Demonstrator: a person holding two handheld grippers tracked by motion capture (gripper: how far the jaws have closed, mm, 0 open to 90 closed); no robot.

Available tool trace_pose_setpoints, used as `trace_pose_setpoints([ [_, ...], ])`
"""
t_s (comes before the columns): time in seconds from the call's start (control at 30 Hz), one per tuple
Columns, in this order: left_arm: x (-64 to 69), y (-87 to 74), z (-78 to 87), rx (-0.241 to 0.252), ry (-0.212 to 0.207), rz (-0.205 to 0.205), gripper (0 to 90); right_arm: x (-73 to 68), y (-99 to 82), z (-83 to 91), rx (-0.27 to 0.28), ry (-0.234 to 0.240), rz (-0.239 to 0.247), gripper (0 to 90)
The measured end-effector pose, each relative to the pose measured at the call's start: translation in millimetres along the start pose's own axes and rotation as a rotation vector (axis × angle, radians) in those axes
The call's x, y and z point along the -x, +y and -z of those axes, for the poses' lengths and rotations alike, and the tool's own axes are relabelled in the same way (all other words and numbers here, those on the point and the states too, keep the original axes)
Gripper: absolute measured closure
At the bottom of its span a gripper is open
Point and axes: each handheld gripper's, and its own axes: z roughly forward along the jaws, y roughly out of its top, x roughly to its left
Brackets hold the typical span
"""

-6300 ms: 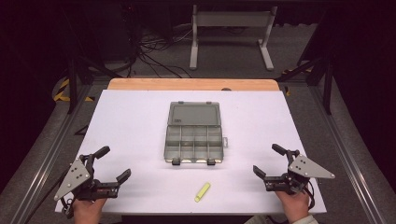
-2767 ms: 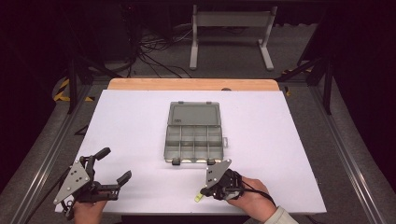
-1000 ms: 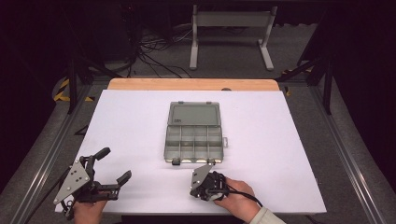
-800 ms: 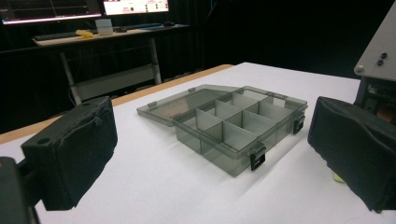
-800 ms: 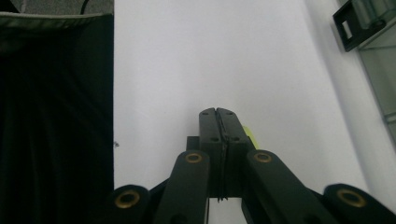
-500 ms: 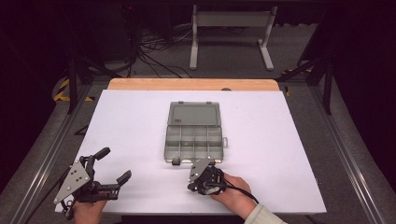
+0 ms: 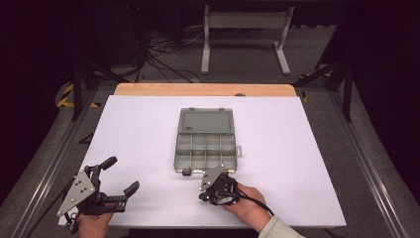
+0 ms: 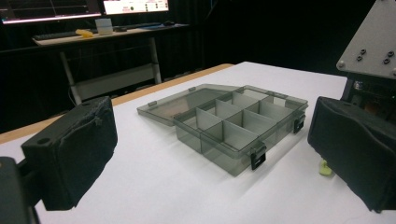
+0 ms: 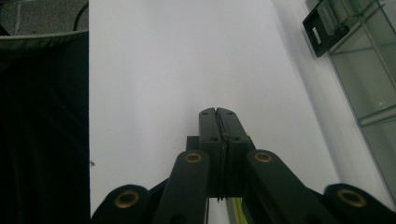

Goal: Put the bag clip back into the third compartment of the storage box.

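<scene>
- Bench [image 7: 317, 148], white-topped, carries everything; its near edge is where both hands work.
- Organiser box [image 7: 205, 147] sits mid-bench with its lid laid flat toward the far edge, so the compartments are open to receive something.
- Left gripper [image 7: 119, 176] rests at the near left corner, jaws spread wide and empty, apparently waiting.
- Right gripper [image 7: 210, 194] points down just before the box's near edge, jaws closed on the yellow piece [image 9: 237, 205], a sliver showing beneath them, probably bound for a compartment.
</scene>
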Motion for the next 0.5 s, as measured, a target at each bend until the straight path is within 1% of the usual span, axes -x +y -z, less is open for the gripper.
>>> trace_pose_setpoints([
  [0.13,0.0,0.1,0.1,-0.003,-0.001,-0.001,2.2,-0.9,0.4,-0.6,0.003,0.012,-0.004,89.3],
  [0.27,-0.1,0.0,0.1,-0.001,0.0,0.0,2.2,-2.5,1.4,2.9,0.017,0.02,-0.003,87.3],
  [0.33,-0.4,0.1,0.3,-0.002,-0.001,0.0,2.2,-2.7,1.6,7.6,0.035,0.022,-0.003,86.3],
  [0.37,-0.4,0.1,0.3,0.0,0.0,-0.001,2.2,-2.9,1.7,9.7,0.046,0.021,-0.011,85.5],
  [0.43,-0.5,0.1,0.4,0.0,0.0,0.0,2.2,-2.6,1.6,15.0,0.059,0.019,-0.014,82.5],
  [0.5,-0.5,0.2,0.5,-0.001,-0.001,0.0,2.2,-2.7,1.7,20.2,0.074,0.01,-0.021,76.3],
])
